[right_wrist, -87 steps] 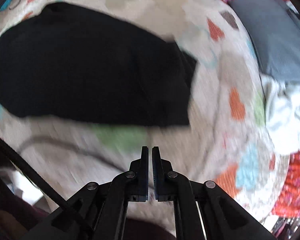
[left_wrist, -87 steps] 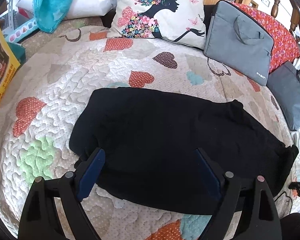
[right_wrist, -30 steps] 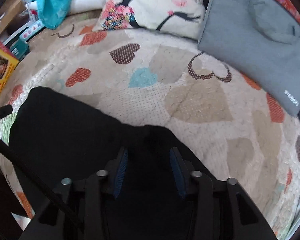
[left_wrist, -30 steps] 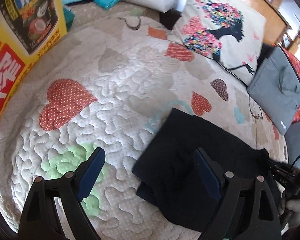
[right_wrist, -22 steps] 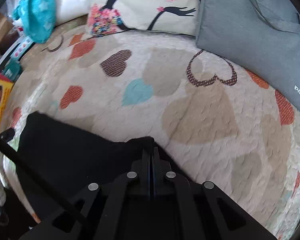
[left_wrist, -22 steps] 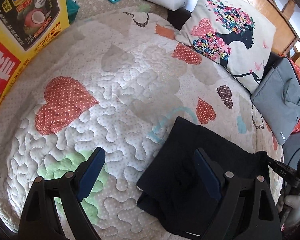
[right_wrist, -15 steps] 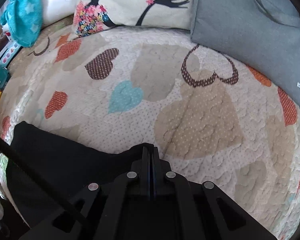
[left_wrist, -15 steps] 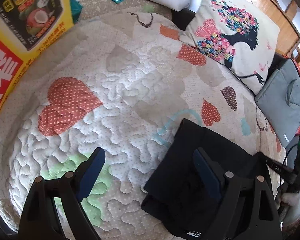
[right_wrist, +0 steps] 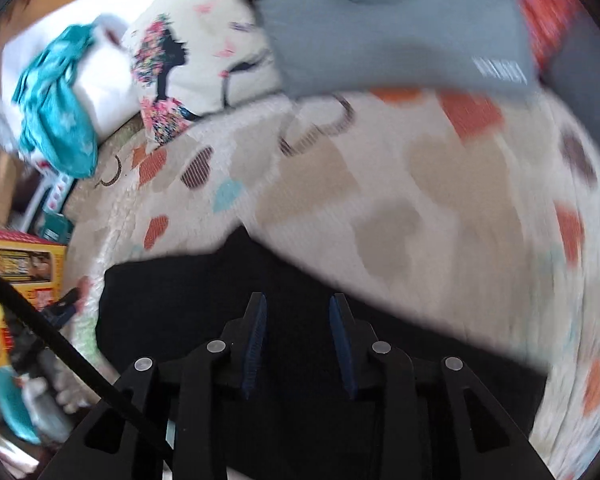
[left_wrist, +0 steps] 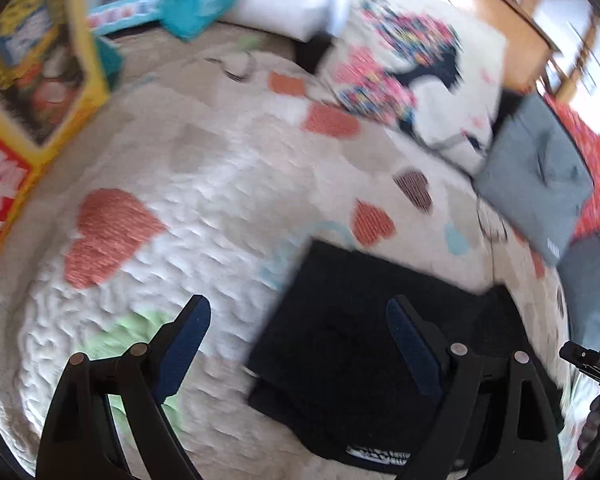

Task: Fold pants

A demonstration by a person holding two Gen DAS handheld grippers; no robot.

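While both views are blurred, the black pants (left_wrist: 364, 320) lie folded on the quilt (left_wrist: 220, 184), toward five o'clock of the wide-spread left gripper (left_wrist: 298, 318); the right gripper (right_wrist: 298, 320), jaws parted, hovers above them.

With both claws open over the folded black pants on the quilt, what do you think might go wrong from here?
1. The left claw straddles only the left edge of the black pants; one finger is over bare quilt, so closing may pinch quilt as well.
2. The near-left corner shows uneven stacked layers, so the fold could slip or open.
3. Both views are motion-blurred; a fast move by the open right claw just above the pants might drag the top layer.
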